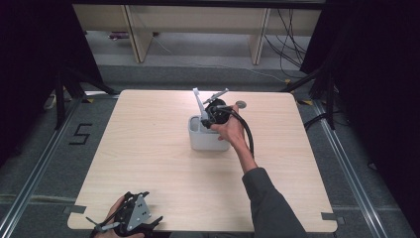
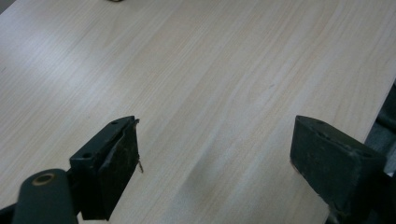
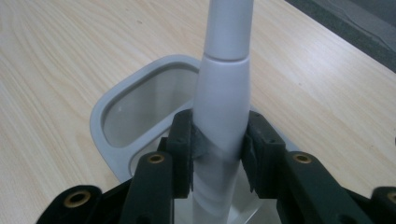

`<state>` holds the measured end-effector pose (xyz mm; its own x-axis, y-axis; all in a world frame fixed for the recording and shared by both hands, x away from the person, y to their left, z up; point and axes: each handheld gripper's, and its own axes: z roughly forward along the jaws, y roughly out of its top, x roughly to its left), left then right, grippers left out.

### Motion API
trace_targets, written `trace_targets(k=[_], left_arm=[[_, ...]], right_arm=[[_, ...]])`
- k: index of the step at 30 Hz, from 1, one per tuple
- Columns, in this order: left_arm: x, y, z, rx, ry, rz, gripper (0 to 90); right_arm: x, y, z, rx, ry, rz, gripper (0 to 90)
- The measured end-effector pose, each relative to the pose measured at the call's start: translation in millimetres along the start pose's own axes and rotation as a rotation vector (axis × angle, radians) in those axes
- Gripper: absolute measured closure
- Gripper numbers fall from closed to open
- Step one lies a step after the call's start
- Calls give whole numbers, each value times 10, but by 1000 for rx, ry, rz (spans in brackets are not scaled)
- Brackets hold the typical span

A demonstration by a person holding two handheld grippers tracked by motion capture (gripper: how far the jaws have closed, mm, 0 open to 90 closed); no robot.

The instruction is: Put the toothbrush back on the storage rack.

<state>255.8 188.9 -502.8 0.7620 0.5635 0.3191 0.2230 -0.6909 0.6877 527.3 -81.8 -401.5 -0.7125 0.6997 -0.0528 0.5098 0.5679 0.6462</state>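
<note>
Around you the table (image 1: 148, 163) lies bare on the left and near side for free passage, while the grey holder (image 1: 205, 139) mid-table and the small round disc (image 1: 241, 104) behind it stand in your way.

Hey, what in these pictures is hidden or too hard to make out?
- Lower end of the white handle: right gripper view, hidden behind the right gripper.
- Inside of the grey holder: high view, covered by the hand.
- Small round thing on the table: high view, too small to identify.
- Handle's top: cut off by the right gripper view's upper edge.
</note>
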Motion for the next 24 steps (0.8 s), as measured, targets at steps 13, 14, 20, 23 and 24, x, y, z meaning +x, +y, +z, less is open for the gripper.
trace_targets(k=[13,14,20,23,24], left_arm=[[2,-2,0,1,4,-2,150],[-1,-2,-2,0,-6,-3,150],[-1,0,-3,1,2,-2,150],[1,-3,-1,3,-2,3,150],[0,-2,-1,3,-3,3,150]], right_arm=[[13,1,163,66,36,41,668],[14,-2,171,67,36,45,668],[17,14,184,84,24,46,663],[15,12,189,77,26,52,659],[9,13,181,85,25,57,650]])
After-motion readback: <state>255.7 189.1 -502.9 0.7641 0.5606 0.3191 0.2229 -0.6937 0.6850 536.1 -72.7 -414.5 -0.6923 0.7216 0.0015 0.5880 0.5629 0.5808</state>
